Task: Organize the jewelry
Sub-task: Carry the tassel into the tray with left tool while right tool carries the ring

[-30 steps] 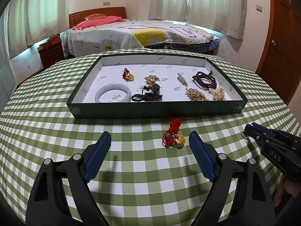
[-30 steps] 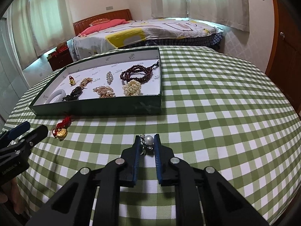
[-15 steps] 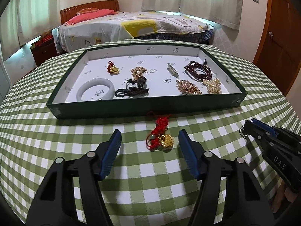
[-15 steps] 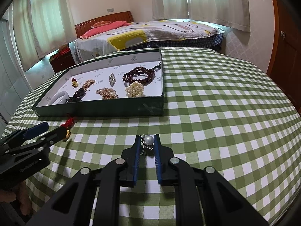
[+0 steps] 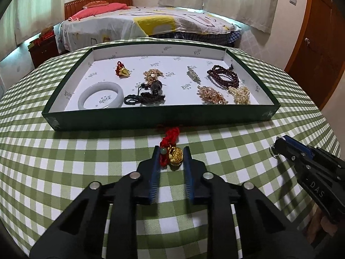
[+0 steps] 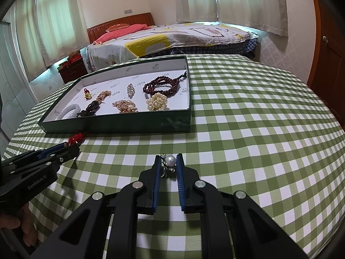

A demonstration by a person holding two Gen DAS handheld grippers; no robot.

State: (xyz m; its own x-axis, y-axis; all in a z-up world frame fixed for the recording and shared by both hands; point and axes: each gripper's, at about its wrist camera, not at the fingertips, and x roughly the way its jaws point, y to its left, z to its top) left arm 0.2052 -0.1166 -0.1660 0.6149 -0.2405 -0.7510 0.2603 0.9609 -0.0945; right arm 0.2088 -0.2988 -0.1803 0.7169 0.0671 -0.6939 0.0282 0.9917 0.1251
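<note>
A red-cord charm with a gold pendant (image 5: 172, 151) lies on the green checked tablecloth just in front of the dark green tray (image 5: 151, 119). My left gripper (image 5: 171, 153) is shut on this charm, one finger on each side of the pendant. My right gripper (image 6: 168, 160) is shut on a pearl pendant (image 6: 170, 160) with a silver ring, held low over the cloth to the right of the tray. The right gripper also shows in the left wrist view (image 5: 280, 146). The tray (image 6: 129, 127) holds several pieces: a white bangle (image 5: 100, 95), a dark bead bracelet (image 5: 223, 77) and a pearl cluster (image 5: 239, 93).
The round table with the checked cloth (image 6: 258, 129) drops off close behind and beside both grippers. A bed (image 5: 151, 23) stands beyond the table. A wooden door (image 5: 319, 43) is at the right. A low wooden cabinet (image 5: 44, 47) is at the far left.
My left gripper has moved forward to the red-cord charm and closed its fingers from wide open onto it. The right gripper has stayed shut on the pearl pendant, nearly still.
</note>
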